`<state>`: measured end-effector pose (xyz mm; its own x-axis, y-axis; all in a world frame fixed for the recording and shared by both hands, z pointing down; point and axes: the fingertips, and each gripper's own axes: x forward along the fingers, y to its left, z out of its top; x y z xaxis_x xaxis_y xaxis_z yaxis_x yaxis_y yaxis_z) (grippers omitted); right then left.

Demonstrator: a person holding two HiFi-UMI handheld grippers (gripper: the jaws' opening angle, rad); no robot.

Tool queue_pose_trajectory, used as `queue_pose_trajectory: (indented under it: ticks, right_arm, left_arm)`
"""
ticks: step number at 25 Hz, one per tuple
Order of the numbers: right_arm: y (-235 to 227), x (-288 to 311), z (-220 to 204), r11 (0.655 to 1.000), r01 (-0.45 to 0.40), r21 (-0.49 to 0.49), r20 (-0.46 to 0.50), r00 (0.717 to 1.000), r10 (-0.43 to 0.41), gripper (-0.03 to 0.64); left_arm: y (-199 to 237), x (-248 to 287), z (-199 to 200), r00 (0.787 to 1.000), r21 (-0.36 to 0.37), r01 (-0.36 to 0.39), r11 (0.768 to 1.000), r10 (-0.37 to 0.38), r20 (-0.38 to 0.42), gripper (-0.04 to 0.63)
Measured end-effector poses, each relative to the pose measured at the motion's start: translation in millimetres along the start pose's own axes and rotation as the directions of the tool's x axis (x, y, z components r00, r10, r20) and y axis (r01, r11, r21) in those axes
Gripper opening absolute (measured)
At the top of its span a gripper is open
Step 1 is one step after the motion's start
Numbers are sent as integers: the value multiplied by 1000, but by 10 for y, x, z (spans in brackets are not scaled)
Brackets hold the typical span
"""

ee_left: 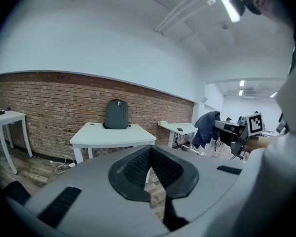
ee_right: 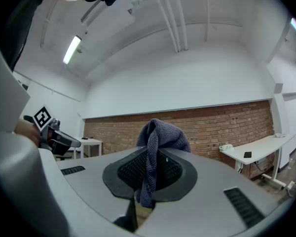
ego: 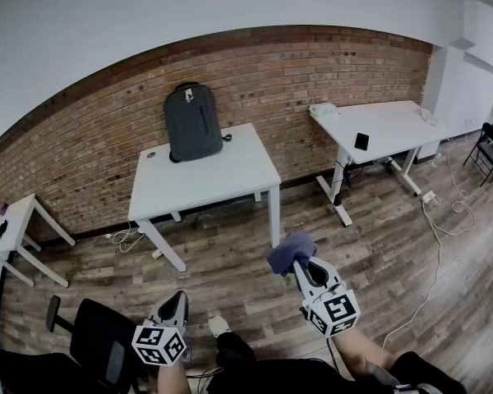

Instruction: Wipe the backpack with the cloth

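Observation:
A dark grey backpack (ego: 194, 122) stands upright against the brick wall at the back of a white table (ego: 205, 179); the left gripper view shows the backpack (ee_left: 117, 115) straight ahead and far off. My right gripper (ego: 299, 263) is shut on a blue-grey cloth (ego: 290, 251), low and well in front of the table. The cloth (ee_right: 155, 147) is pinched between the jaws and bunches above them. My left gripper (ego: 174, 304) is held low near my body, jaws closed together with nothing between them (ee_left: 150, 169).
A second white desk (ego: 386, 128) with a black phone (ego: 361, 141) stands to the right. A small white side table (ego: 16, 224) is at the left. A black office chair (ego: 99, 343) sits by my left side. Cables (ego: 444, 220) trail over the wooden floor.

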<state>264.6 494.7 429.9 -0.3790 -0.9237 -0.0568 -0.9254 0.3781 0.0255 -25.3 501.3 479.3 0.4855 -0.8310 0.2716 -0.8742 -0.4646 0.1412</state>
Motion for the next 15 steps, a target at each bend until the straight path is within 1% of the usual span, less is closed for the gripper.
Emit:
queue_pose_trajectory:
  ticks: [6,9,15]
  right_arm:
    - [52,372,-16,1000,-1,-14,-7,1000,1,23]
    - [11,567,-65,1000,18,-16,-12,1000,-18,23]
    - [40,1059,-173,1000,18,-23,-39,999,-19,23]
  left_arm:
    - [339,301,135,1000,-5,11,1000,-11,8,-5]
    - [477,473,167,1000,-5,29,1000,-29,10,-5]
    - [860,781,168,999,-32,40,999,-40,-3,-5]
